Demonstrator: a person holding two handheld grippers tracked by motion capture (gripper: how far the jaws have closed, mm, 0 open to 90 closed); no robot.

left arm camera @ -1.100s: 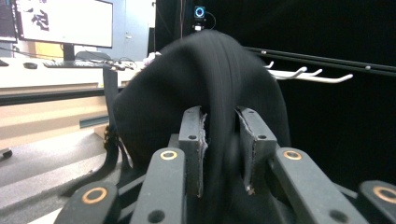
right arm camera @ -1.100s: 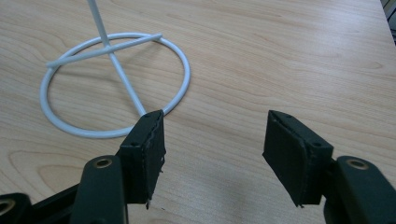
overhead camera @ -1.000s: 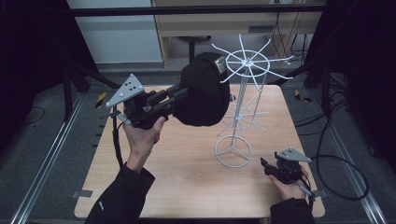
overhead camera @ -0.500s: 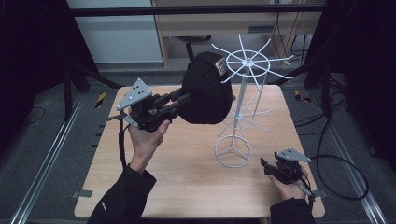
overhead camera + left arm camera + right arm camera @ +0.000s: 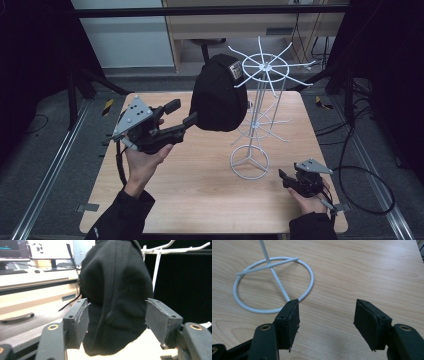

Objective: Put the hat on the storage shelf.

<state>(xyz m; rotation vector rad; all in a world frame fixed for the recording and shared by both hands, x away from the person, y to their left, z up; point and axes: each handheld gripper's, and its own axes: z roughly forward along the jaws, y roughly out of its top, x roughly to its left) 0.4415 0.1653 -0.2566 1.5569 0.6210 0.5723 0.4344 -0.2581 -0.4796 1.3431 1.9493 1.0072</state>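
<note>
A pale wooden table (image 5: 200,200) stands in a dim room with dark floor on all sides. A white wire rack (image 5: 260,100) rises right of centre, and a black cap (image 5: 217,95) hangs from one of its upper arms on the left side. The left gripper (image 5: 182,117) sits just left of the cap; its jaws have just been opening and now stand apart, the cap's edge between them but unpressed. The right gripper (image 5: 284,177) rests near the table's near right corner, jaws released and empty, beside the rack's ring base (image 5: 274,285).
</note>
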